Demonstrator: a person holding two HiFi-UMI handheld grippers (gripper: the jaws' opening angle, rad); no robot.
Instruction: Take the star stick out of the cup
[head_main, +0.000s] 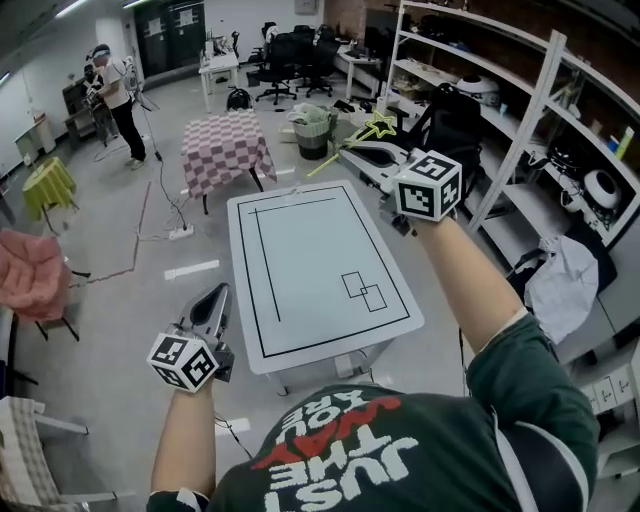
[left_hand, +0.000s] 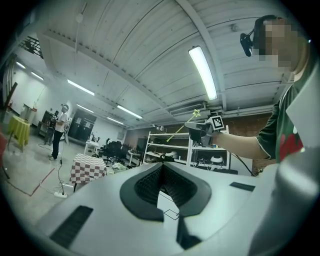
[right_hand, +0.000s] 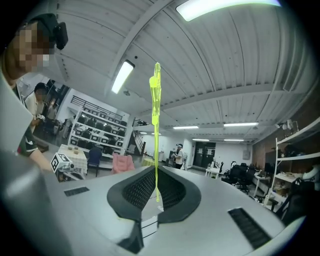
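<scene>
A thin yellow-green star stick (head_main: 352, 146) juts out over the white table's (head_main: 300, 260) far right corner. My right gripper (head_main: 347, 152) is shut on its lower part, with the star (head_main: 380, 125) at the far end. In the right gripper view the stick (right_hand: 156, 140) rises straight up from between the pads of my right gripper (right_hand: 156, 197). The left gripper view shows the same stick (left_hand: 180, 131) in the distance. My left gripper (head_main: 214, 294) hangs off the table's near left corner, shut with nothing in it. No cup is in view.
Black lines and two small squares (head_main: 362, 290) mark the table top. Metal shelving (head_main: 560, 120) runs along the right. A checkered table (head_main: 225, 145), a bin (head_main: 312, 130) and office chairs (head_main: 300, 50) stand beyond. A person (head_main: 115, 95) is far left, near a pink-draped chair (head_main: 35, 275).
</scene>
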